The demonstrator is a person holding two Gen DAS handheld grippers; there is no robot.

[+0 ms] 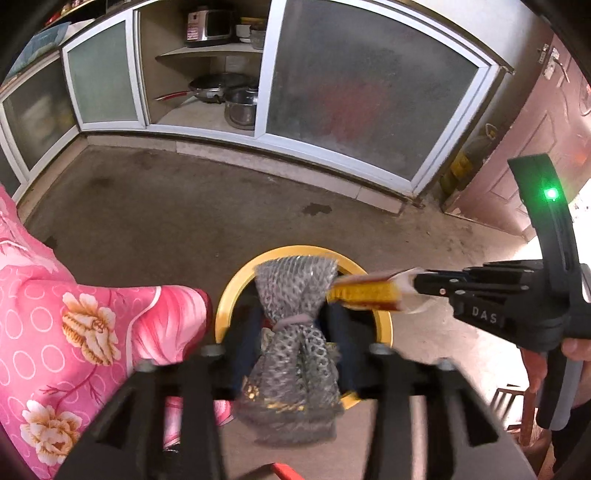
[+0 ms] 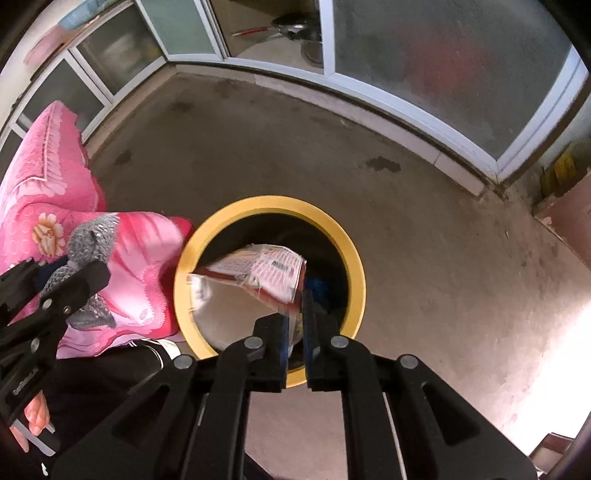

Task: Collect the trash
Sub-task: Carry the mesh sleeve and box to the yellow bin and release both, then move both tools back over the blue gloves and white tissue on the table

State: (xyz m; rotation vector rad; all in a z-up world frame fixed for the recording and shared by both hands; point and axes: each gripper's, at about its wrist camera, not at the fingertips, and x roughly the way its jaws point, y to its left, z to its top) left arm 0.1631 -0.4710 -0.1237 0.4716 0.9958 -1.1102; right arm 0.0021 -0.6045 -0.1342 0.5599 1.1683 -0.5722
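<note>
**Trash held above the bin**

While the yellow-rimmed bin (image 2: pixel 354 258) stood on the concrete floor (image 2: pixel 424 229), a wrapped packet (image 2: pixel 266 273) was pinched over its mouth by the right gripper (image 2: pixel 295 325). A grey mesh scrubber (image 1: pixel 295 332) was clamped by the left gripper (image 1: pixel 295 332) beside the pink floral quilt (image 1: pixel 66 325).

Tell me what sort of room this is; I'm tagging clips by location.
Probably a home kitchen: a low cabinet holding a rice cooker, a frying pan and a steel pot, above a bare concrete floor.

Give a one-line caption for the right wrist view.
Right claw holds a plastic-wrapped packet over the yellow-rimmed bin.
</note>
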